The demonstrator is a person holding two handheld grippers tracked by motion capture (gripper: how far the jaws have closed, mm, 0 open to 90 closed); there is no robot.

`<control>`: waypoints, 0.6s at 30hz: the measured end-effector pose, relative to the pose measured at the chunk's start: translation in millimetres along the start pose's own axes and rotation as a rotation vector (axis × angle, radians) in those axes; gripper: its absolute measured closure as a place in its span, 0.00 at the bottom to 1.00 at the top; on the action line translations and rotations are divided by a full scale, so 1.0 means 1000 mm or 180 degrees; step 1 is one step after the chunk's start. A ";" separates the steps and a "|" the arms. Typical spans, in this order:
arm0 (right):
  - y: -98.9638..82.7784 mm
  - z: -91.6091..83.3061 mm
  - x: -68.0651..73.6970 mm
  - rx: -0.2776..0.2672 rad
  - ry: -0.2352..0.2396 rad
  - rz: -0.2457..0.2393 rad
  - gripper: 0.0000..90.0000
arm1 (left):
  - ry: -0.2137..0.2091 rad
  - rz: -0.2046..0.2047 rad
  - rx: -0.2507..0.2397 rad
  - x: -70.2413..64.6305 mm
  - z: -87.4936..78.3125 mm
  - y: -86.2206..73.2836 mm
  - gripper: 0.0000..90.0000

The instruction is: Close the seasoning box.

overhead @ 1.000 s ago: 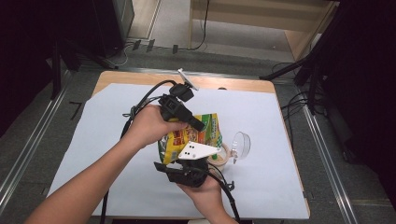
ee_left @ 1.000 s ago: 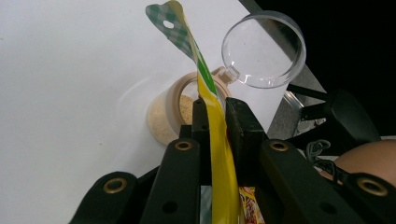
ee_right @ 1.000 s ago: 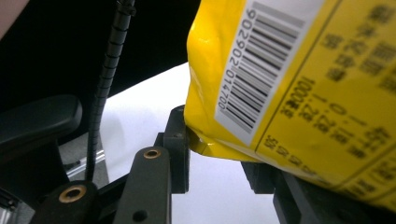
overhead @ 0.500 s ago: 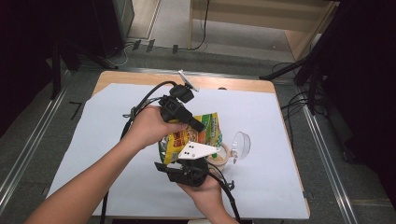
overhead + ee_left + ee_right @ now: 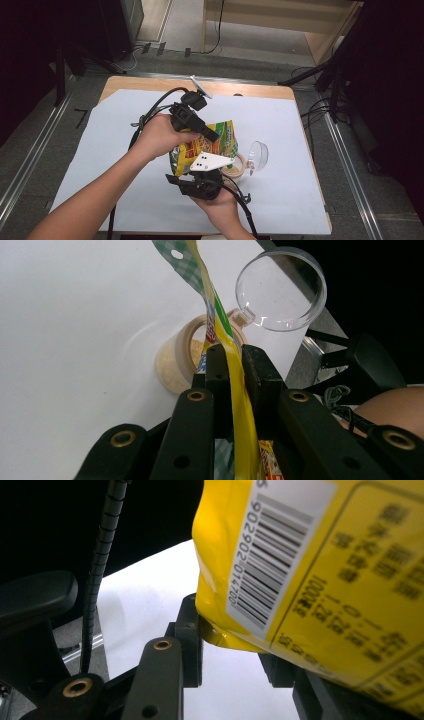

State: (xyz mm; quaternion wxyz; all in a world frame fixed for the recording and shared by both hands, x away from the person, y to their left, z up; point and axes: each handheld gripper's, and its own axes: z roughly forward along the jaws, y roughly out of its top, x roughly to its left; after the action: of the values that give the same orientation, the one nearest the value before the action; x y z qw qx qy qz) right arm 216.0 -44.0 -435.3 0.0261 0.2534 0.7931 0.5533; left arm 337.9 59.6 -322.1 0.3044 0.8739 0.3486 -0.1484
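Snack bag (image 5: 207, 145) hangs between both claws; left claw (image 5: 232, 365) clenched on its edge; right claw (image 5: 232, 645) clamps its corner, above the counter (image 5: 300, 200).

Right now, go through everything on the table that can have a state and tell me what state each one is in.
Yellow snack bag: lifted and tilted over the jar, gripped at both ends.
Jar: upright, open, with pale powder inside.
Clear hinged lid: flipped back, attached to the jar's rim.
Left gripper: shut on the bag's edge.
Right gripper: closed on the bag's bottom corner.
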 end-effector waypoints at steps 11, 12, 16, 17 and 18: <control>-0.002 0.001 -0.003 0.0028 -0.0027 0.0005 0.75 | 0.0008 0.0009 -0.0007 -0.001 0.002 0.001 0.92; -0.001 0.000 -0.003 0.0014 -0.0018 0.0014 0.75 | -0.0010 0.0006 -0.0015 -0.001 0.002 0.002 0.92; -0.001 -0.001 -0.004 -0.0008 -0.0006 0.0046 0.75 | -0.0045 -0.0009 -0.0012 0.001 0.004 0.004 0.92; -0.001 -0.002 -0.004 -0.0003 -0.0008 0.0057 0.75 | -0.0051 -0.0017 -0.0012 0.002 0.004 0.004 0.92; -0.001 -0.002 -0.004 -0.0005 -0.0009 0.0054 0.75 | -0.0055 -0.0023 -0.0014 0.002 0.005 0.004 0.92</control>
State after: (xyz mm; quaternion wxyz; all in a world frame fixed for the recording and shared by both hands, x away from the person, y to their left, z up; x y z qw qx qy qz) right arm 218.7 -47.7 -436.3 0.0227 0.2609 0.7904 0.5538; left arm 342.5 55.4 -324.9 0.3088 0.8707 0.3494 -0.1563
